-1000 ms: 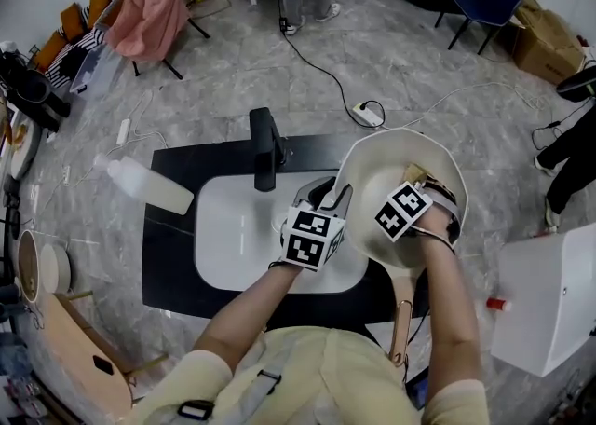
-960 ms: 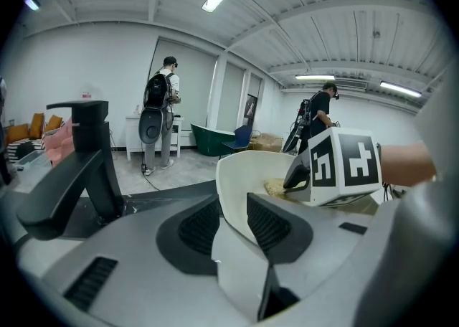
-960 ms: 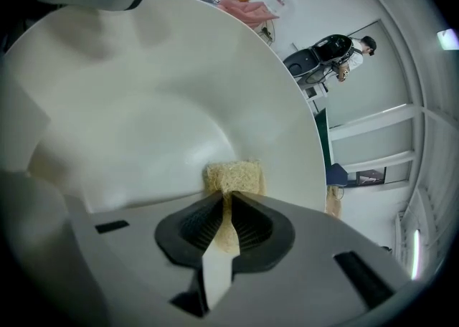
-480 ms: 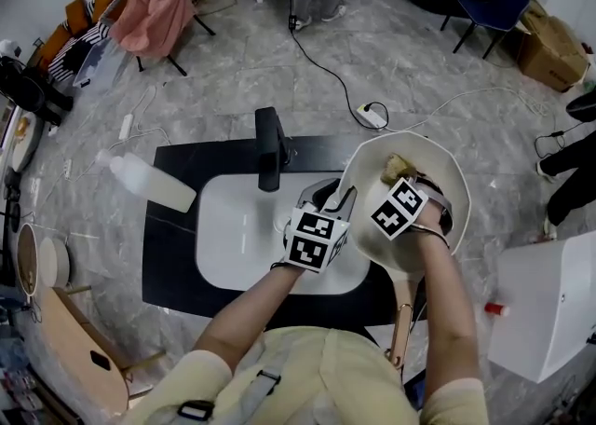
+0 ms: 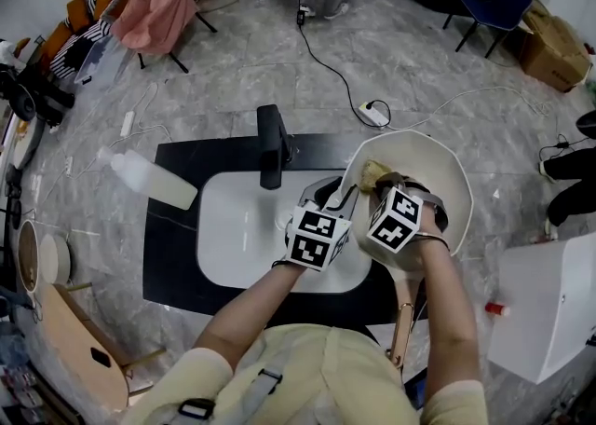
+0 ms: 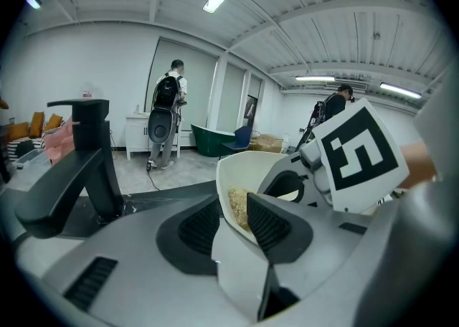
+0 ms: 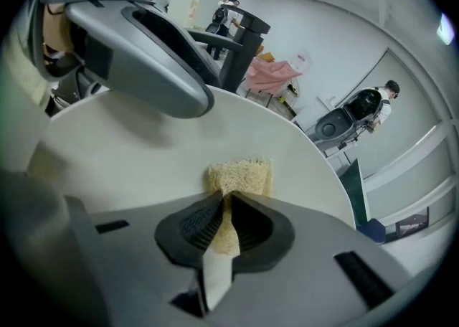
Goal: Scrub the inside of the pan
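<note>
A cream pan (image 5: 424, 176) is held tilted over the white sink (image 5: 233, 227), its wooden handle (image 5: 402, 321) pointing toward me. My left gripper (image 5: 340, 198) is shut on the pan's left rim; in the left gripper view the rim (image 6: 251, 164) runs between that gripper's (image 6: 228, 226) ribbed pads. My right gripper (image 5: 380, 181) is shut on a yellow loofah sponge (image 5: 372, 171) that presses against the pan's inner wall near the left rim. In the right gripper view the sponge (image 7: 240, 175) sticks out past the closed right gripper (image 7: 226, 211) onto the pan's inside (image 7: 129, 153).
A black faucet (image 5: 271, 145) stands behind the sink, close to the pan's rim. A plastic bottle (image 5: 149, 181) lies on the black counter (image 5: 168, 265) at the left. A white box (image 5: 545, 302) sits at the right. People stand far off across the room.
My right gripper has swept the sponge across the pan's inside, from the far right part toward the left rim beside the left gripper. The left gripper and pan have hardly moved.
</note>
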The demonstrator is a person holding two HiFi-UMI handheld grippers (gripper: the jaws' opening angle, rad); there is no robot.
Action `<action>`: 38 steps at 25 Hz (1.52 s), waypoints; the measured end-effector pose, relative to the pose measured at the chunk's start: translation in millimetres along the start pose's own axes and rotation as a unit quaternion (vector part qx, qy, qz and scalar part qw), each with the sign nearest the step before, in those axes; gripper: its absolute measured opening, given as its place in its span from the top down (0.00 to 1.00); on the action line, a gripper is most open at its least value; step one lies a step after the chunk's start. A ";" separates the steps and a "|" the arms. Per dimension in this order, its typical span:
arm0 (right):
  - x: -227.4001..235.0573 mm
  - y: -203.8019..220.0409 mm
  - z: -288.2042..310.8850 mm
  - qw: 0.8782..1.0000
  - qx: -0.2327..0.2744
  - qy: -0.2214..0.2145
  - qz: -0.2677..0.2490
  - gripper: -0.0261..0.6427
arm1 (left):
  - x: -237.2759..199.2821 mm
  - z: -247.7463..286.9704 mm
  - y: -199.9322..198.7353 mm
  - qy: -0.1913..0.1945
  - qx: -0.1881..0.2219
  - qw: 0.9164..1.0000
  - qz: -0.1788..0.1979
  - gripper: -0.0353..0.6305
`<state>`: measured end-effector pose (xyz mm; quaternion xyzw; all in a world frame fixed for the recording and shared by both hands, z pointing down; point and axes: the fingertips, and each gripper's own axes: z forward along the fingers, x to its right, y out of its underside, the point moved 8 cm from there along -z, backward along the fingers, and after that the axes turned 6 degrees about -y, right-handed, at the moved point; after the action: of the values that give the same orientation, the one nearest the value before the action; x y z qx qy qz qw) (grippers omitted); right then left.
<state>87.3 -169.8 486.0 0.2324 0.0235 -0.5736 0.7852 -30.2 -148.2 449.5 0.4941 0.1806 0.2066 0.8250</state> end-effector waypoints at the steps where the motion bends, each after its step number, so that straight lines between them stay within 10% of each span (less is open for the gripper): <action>1: -2.7 -0.8 -2.4 1.000 0.004 -0.010 -0.006 0.89 | 0.4 -0.1 -0.7 0.000 0.000 1.000 0.000 0.77; 26: -62.4 21.0 -43.7 0.951 -0.100 -0.281 -0.082 0.89 | -1.6 0.4 -1.3 -0.001 -0.002 1.000 0.000 0.77; 38: -46.8 74.8 -42.2 0.927 -0.292 -0.231 -0.052 0.89 | -1.3 0.0 -0.7 -0.002 -0.003 1.000 0.002 0.77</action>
<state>149.3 -94.1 487.9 -0.1473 0.0200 -0.6195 0.7708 -31.1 -149.1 449.1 0.4923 0.1776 0.2081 0.8263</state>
